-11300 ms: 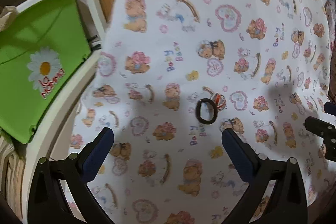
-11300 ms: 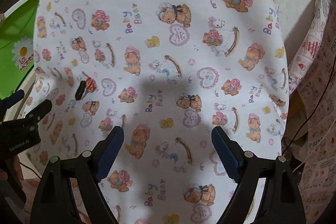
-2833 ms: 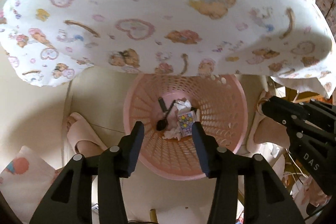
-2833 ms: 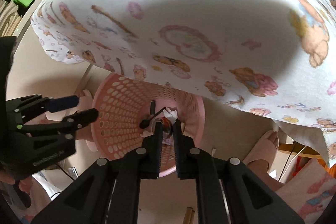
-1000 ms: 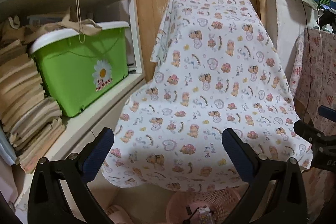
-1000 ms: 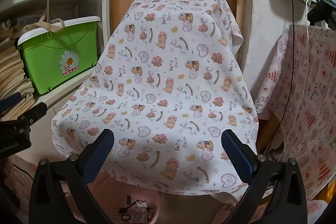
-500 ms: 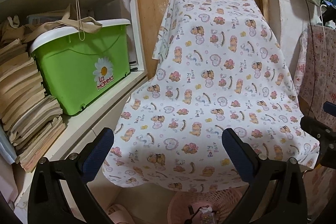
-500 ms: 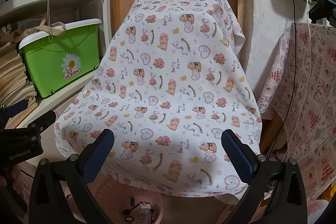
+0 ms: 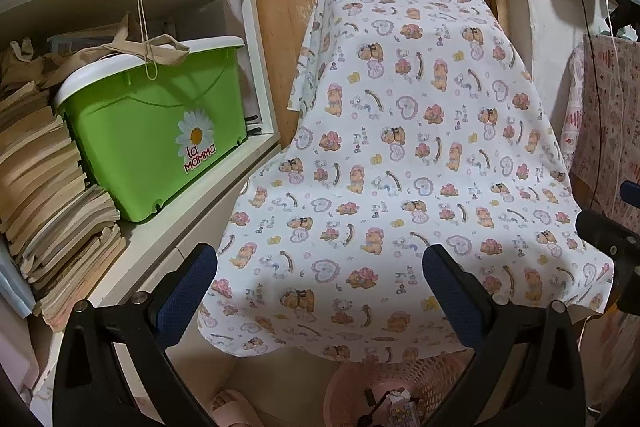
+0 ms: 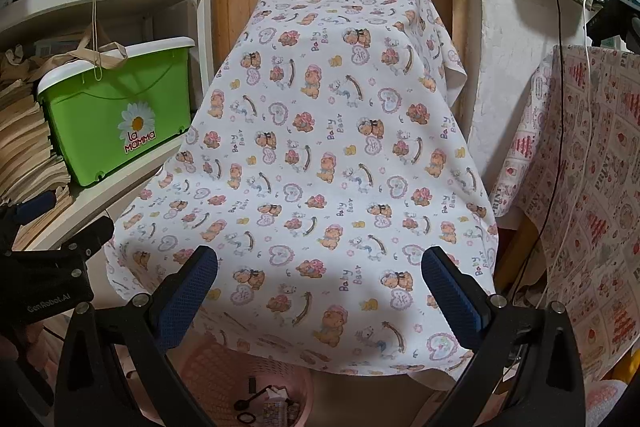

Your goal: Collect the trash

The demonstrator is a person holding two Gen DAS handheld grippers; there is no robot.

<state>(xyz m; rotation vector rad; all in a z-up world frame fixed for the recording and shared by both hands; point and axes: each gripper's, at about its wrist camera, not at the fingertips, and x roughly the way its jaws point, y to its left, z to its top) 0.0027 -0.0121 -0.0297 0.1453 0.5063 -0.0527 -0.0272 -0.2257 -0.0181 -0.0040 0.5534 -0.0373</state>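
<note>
I hold both units back from the table (image 9: 400, 155), level with its near edge. Left hand-held gripper (image 9: 320, 291): jaws wide, nothing between them. Right hand-held gripper (image 10: 320, 291): same, wide and empty. Printed cloth (image 10: 320, 155) shows no trash that I can find. Trash (image 10: 264, 407) lies in the pink basket (image 10: 216, 359) under the near edge, placed there so items drop straight in. I judge collection complete.

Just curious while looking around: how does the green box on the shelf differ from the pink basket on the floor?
The green box has solid walls and a white lid; the pink basket has perforated walls and an open top. The box sits on a shelf; the basket stands low, partly under the bear-print cloth, with trash inside. Both look plastic.
</note>
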